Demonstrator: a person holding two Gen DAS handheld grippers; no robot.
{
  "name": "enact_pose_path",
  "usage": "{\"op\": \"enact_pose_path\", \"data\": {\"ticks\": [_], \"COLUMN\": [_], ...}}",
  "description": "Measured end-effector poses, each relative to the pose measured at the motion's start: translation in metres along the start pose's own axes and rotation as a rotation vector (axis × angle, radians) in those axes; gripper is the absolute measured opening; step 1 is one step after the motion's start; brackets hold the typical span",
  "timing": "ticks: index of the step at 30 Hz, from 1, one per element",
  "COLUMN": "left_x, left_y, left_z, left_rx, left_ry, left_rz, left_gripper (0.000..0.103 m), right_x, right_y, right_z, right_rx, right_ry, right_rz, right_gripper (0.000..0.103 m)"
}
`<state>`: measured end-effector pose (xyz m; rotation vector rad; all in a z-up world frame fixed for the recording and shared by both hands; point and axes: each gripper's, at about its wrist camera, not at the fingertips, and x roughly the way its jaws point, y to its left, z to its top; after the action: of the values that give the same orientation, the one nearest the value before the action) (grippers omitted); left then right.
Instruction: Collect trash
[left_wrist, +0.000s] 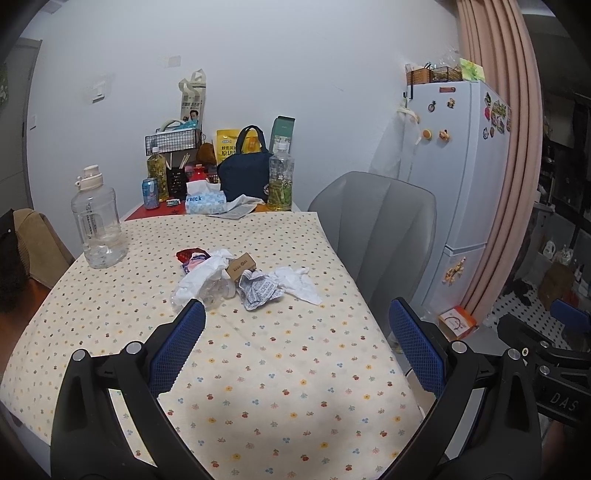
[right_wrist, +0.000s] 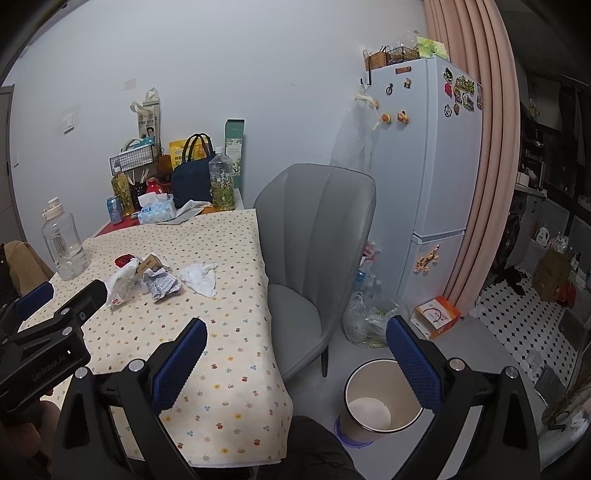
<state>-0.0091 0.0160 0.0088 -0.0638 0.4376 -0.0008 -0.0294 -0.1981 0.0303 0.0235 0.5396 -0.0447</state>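
Crumpled trash (left_wrist: 236, 280) lies heaped mid-table on the dotted tablecloth (left_wrist: 258, 369), ahead of and apart from the left gripper (left_wrist: 297, 325), whose fingers (left_wrist: 177, 343) stand wide open, holding nothing. The right gripper (right_wrist: 295, 343) likewise gapes empty, its right finger over the bin (right_wrist: 380, 398) on the floor beside the grey chair (right_wrist: 317, 229).

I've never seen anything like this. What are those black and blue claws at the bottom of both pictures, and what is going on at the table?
They are two hand-held grippers, one per hand, each with a camera looking along its blue fingers. The left gripper and right gripper are both open and empty. On the flowered tablecloth lies a trash pile: crumpled tissue, wrappers, a small cardboard box. The right view also shows an empty waste bin on the floor by the grey chair.
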Motion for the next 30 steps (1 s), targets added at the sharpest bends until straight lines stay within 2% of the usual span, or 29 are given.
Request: {"op": "enact_pose_path", "data": {"ticks": [30], "left_x": [-0.0074], "left_y": [0.0083], "left_z": [-0.0038], "left_rx": [-0.017], "left_ry": [-0.009], "left_rz": [0.009], "left_gripper": [0.099], "right_x": [-0.002], "right_y": [0.0034], "right_z": [-0.002], "right_rx": [-0.005], "right_ry": [0.0], "right_rz": [0.011], "right_gripper": [0.095]}}
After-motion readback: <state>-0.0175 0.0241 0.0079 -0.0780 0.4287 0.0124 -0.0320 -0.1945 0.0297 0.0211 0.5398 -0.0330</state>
